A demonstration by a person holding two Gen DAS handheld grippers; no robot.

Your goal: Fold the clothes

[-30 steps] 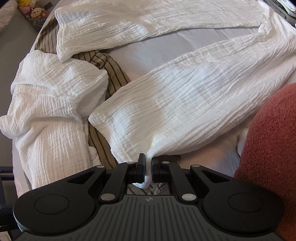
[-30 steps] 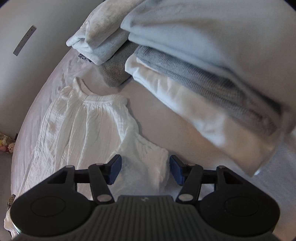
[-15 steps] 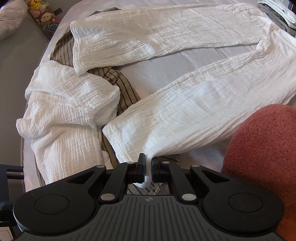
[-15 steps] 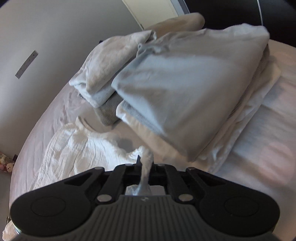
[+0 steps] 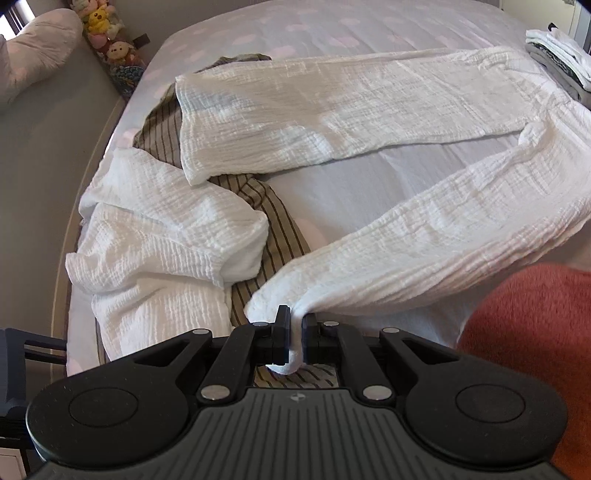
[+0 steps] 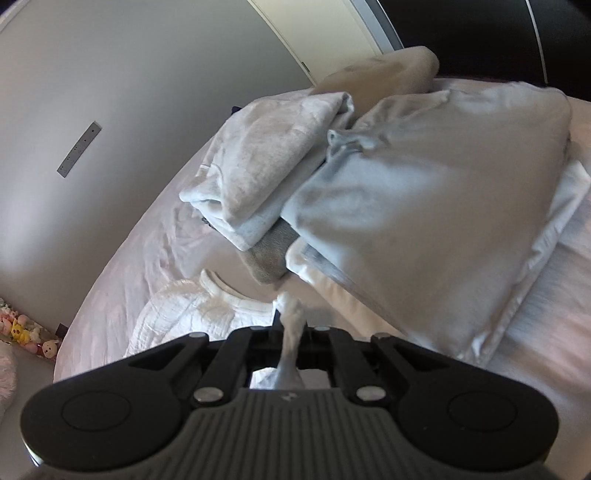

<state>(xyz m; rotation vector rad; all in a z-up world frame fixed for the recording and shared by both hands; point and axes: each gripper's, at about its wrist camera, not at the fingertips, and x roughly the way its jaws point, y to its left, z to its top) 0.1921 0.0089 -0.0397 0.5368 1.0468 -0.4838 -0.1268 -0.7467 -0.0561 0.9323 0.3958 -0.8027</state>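
White crinkled cotton is pinched in both claws: the left claw [image 5: 294, 334], low in its frame, clamps the hem of one leg of the white trousers [image 5: 369, 110], and the right claw [image 6: 291, 332] grips a bunched fold of their waist end. Since a second ago the right claw has closed from spread, and the left view has pulled back. Trousers lie in a V across the bed [image 5: 332, 33], upper leg's hem overlapping a striped garment [image 5: 258, 195] at mid-left.

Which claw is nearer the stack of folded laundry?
Right. The right claw, shut on the white trousers' waist, sits just below the folded stack; the left claw grips a leg hem far away.
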